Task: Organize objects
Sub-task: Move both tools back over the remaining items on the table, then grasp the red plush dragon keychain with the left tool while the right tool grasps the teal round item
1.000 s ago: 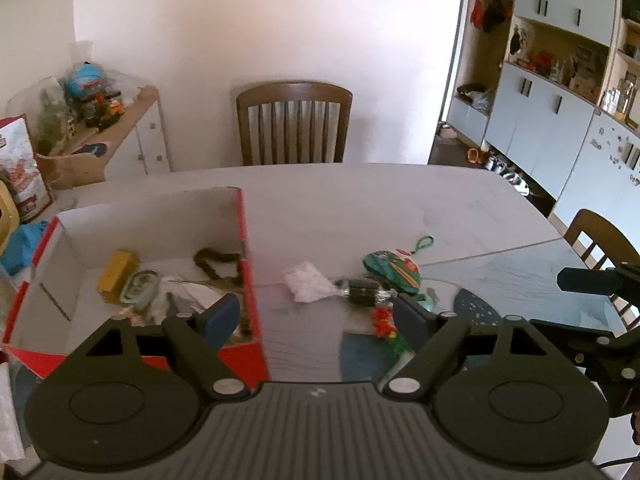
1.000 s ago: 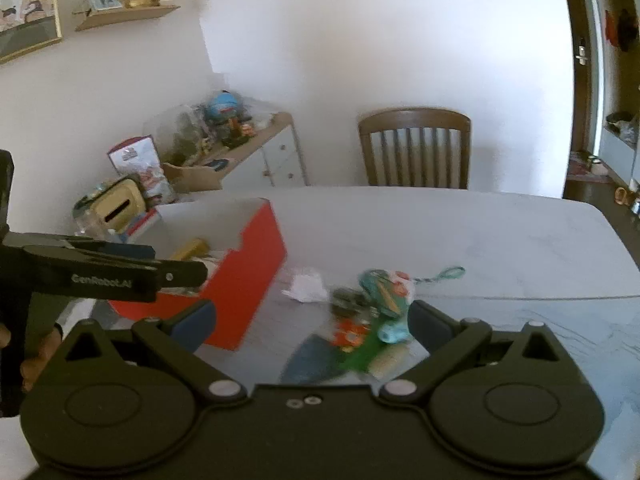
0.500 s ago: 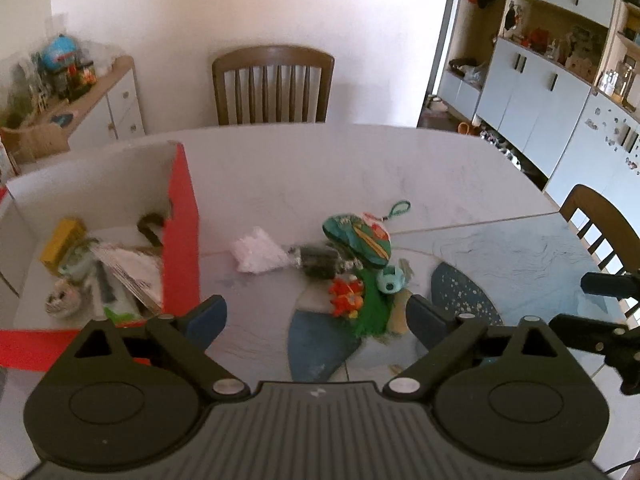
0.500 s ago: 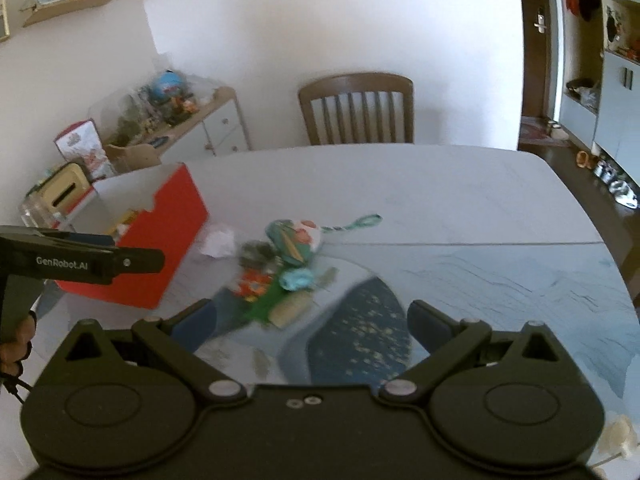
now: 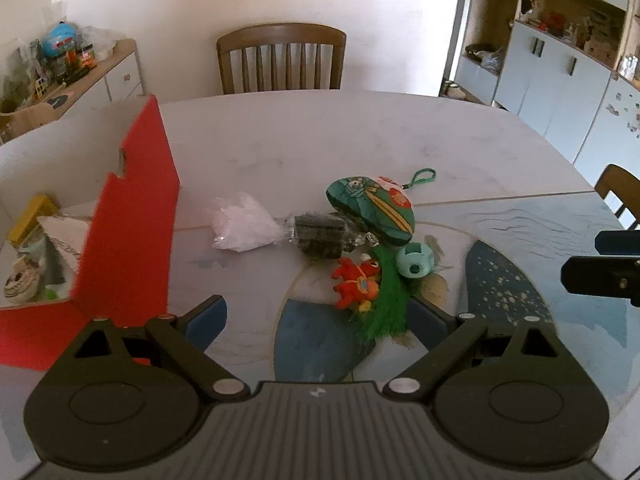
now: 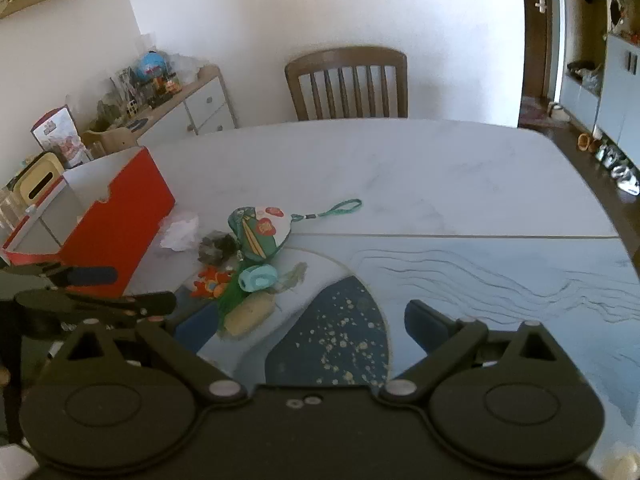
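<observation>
- You have a pale marble-look table [image 5: 320,136], with a blue speckled pattern on its near part.
- At its left stands a red cardboard box [image 5: 132,216], open at the top.
- Just beside the box lies a crumpled clear plastic bag [image 5: 242,224].
- Touching that bag is a dark wrapped bundle [image 5: 320,232].
- Behind the bundle you see a green printed pouch [image 5: 372,208]; its green loop cord [image 5: 422,178] trails across the table.
- In front lie an orange toy figure [image 5: 356,282], a green tassel [image 5: 390,300] and a teal round toy [image 5: 414,261], bunched together.
- From the right wrist view, a tan sponge-like piece [image 6: 250,312] lies at the near end of the heap.
</observation>
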Demonstrator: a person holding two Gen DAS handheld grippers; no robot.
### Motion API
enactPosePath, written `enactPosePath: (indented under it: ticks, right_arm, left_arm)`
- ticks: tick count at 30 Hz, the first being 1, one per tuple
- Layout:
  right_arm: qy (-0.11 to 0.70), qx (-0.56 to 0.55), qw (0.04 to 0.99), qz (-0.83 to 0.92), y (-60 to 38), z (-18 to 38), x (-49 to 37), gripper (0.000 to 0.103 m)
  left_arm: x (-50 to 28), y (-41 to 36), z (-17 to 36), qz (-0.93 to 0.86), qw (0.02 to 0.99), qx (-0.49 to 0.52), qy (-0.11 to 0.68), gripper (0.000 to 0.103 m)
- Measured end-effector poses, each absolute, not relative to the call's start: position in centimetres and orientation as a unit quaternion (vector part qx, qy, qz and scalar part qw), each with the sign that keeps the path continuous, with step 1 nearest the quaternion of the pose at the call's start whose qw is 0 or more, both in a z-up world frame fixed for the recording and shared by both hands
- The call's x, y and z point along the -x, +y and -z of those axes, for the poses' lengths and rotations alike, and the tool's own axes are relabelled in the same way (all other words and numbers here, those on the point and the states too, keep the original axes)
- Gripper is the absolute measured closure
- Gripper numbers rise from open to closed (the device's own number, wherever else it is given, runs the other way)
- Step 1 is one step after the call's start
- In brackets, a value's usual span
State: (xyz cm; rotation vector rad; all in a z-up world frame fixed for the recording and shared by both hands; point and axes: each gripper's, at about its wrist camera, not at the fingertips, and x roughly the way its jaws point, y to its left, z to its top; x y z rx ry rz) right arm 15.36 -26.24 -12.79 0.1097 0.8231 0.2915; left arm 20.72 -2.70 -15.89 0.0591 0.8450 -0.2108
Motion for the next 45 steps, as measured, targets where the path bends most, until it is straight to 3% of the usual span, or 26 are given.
enactPosePath:
  ticks: [10,20,24,28,34,40,45]
  right_arm:
    - [0.433,-0.076,0.885,-0.154,-24.2,15.7,-19.8,0.011]
    - [0.455,-0.094,0.868,-0.176,-22.6,17.6,-22.6,0.028]
    - [0.462,-0.101,0.861,-0.187,-21.9,18.3,-23.3,0.036]
    - [0.467,-0.104,0.856,-0.195,-21.3,18.6,-23.8,0.043]
    - [0.475,-0.118,0.85,-0.196,-21.2,19.1,-24.4,0.053]
    - [0.476,-0.118,0.849,-0.196,-21.2,19.2,-24.5,0.061]
    - [0.476,-0.126,0.849,-0.192,-21.4,19.3,-24.6,0.069]
  left_arm:
    - [-22.3,-4.1,18.6,0.102,0.905,-0.041,0.411,0.006]
    - [-23.5,-3.6,19.0,0.109,0.91,-0.025,0.4,0.008]
    - [-23.9,-3.3,19.0,0.116,0.906,-0.009,0.406,0.02]
    - [-24.2,-3.1,19.1,0.129,0.901,0.005,0.414,0.04]
    - [-24.6,-3.2,19.2,0.149,0.893,0.024,0.424,0.057]
    - [-25.0,-3.6,19.2,0.163,0.886,0.033,0.434,0.07]
    - [-25.2,-3.5,19.2,0.159,0.883,0.042,0.439,0.071]
